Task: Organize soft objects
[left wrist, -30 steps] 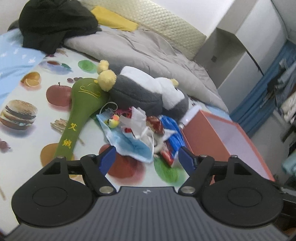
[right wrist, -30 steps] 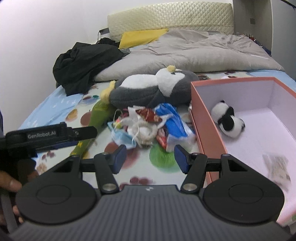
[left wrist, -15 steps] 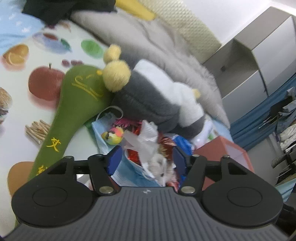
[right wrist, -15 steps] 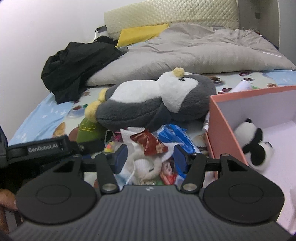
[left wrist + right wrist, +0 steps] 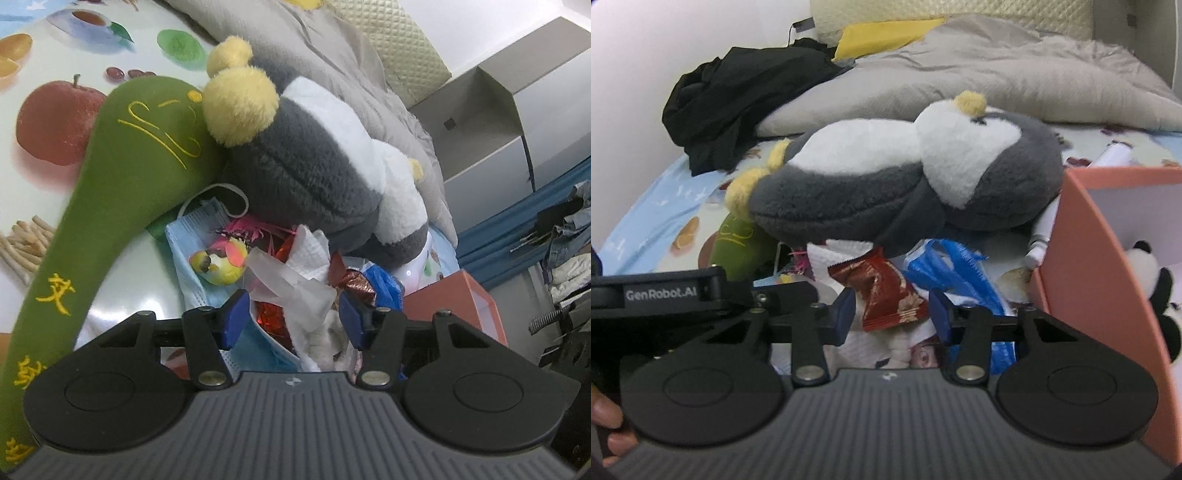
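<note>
A grey-and-white plush penguin (image 5: 908,181) is laid on its side on the fruit-print sheet (image 5: 55,122), its yellow feet touching a long green plush (image 5: 122,192). Against its belly a heap is piled: a blue face mask (image 5: 192,254), crumpled white tissue (image 5: 299,284), a small parrot toy (image 5: 219,264), a red candy wrapper (image 5: 886,291) and a blue plastic bag (image 5: 953,266). The left gripper (image 5: 293,319) is spread apart around the tissue. The right gripper (image 5: 892,319) is spread either side of the wrapper, without pinching it. A small panda plush (image 5: 1156,291) is seen inside the pink box (image 5: 1082,236).
</note>
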A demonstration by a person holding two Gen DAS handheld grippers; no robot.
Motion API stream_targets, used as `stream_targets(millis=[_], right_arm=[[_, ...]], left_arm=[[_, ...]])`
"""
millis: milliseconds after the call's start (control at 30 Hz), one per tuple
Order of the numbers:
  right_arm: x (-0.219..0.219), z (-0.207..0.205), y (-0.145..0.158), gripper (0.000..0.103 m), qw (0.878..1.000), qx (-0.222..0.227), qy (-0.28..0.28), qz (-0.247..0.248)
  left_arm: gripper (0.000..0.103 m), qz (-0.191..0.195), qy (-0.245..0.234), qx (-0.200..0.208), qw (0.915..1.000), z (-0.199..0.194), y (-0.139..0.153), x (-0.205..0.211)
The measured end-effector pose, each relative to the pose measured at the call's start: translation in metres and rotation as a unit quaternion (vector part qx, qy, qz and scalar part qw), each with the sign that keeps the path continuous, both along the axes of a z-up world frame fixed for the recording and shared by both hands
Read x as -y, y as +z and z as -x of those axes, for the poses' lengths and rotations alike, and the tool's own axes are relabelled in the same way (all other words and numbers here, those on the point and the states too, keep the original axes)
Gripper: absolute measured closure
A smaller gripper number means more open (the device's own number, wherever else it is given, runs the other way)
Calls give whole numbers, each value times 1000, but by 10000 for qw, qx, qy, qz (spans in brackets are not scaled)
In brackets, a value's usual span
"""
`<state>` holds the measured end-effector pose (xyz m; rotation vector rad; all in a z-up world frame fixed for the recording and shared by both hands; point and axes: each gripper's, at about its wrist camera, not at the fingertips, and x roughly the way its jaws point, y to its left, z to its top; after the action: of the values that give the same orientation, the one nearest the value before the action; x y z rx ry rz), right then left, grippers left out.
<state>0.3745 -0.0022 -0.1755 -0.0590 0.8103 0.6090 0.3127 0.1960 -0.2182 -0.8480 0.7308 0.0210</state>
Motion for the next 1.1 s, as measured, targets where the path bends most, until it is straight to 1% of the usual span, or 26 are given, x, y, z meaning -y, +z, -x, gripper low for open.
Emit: stream_targets(millis=[33, 67, 167, 200, 233, 267, 333, 500, 833, 1100], right_arm=[[-2, 0, -2, 57, 10000, 13, 60, 56], [-4, 0, -3, 60, 9999, 17, 88, 92], [-5, -1, -6, 68, 9999, -34, 114, 111], [-5, -1, -6, 70, 9999, -22, 118, 117], [-4, 0, -5, 77, 9998, -4, 98, 149], [-4, 0, -3, 79, 9998, 7, 80, 178], [-2, 2, 0, 81, 9998, 48, 68, 177], [5, 11, 7, 82, 9997, 144, 45, 205], [21, 43, 30, 86, 9985, 462, -52, 301], [38, 75, 42, 88, 9980, 568, -150, 241]], left_arm=[[43, -4, -10, -21, 10000, 0, -1, 0], [43, 0, -5, -35, 10000, -1, -2, 1], [51, -7, 4, -30, 10000, -3, -3, 1], [56, 12, 3, -29, 10000, -3, -3, 1], [60, 28, 4, -32, 10000, -3, -4, 1], [63, 10, 5, -25, 10000, -3, -3, 1], [70, -88, -12, 2, 10000, -1, 0, 3], [78, -242, -19, 94, 9997, 4, 10, 6], [79, -463, -42, 392, 9981, 34, 45, 7], [79, -589, -199, 424, 9972, 77, 60, 17]])
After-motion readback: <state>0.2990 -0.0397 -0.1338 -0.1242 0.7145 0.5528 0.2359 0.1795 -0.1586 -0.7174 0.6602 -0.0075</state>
